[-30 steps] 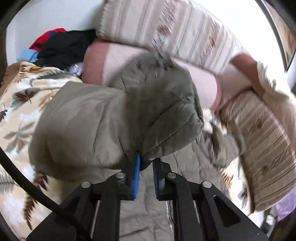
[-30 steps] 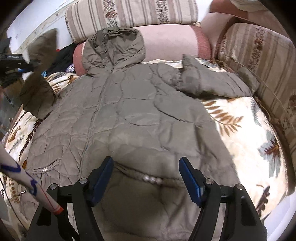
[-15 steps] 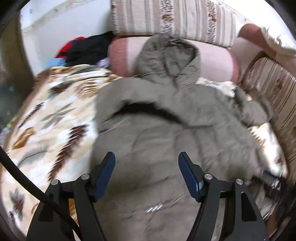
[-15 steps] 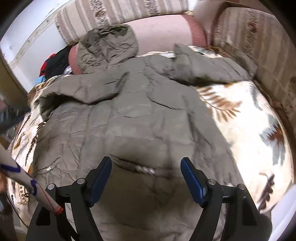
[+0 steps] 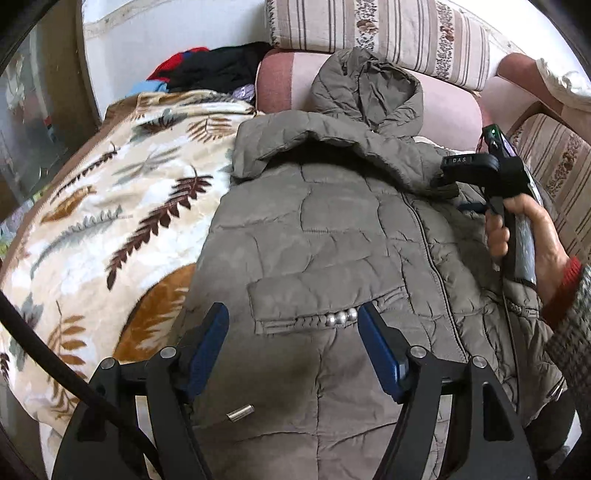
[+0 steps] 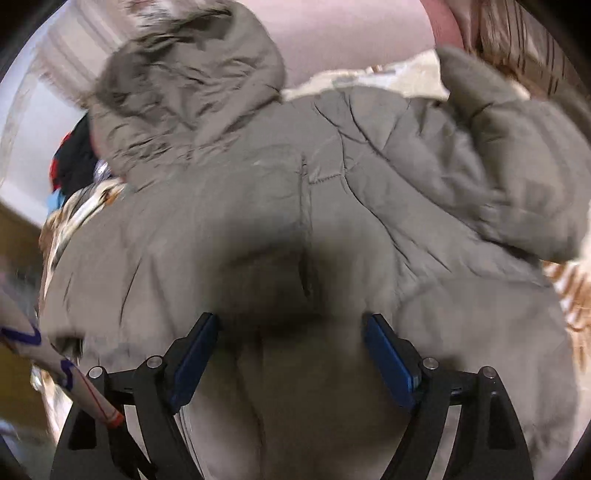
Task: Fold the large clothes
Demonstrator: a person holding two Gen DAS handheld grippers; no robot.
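An olive quilted hooded jacket (image 5: 332,236) lies front up on a leaf-patterned blanket (image 5: 110,229). Its left sleeve (image 5: 325,144) is folded across the chest and its hood (image 5: 365,85) rests on a pink bolster. My left gripper (image 5: 293,350) is open and empty just above the jacket's pocket flap. The right gripper's body (image 5: 491,173) shows in the left wrist view, held over the jacket's right side. In the right wrist view my right gripper (image 6: 290,354) is open and empty, close over the jacket's chest (image 6: 295,221), with the other sleeve (image 6: 509,166) lying bunched at upper right.
A pink bolster (image 5: 454,107) and striped cushions (image 5: 388,33) line the back and right side. A pile of dark and red clothes (image 5: 218,70) sits at the back left. A wooden cabinet edge (image 5: 59,92) stands at left.
My left gripper let go of the sleeve, opened, and drew back toward the jacket's hem. The sleeve now lies across the chest. My right gripper moved forward and down toward the chest.
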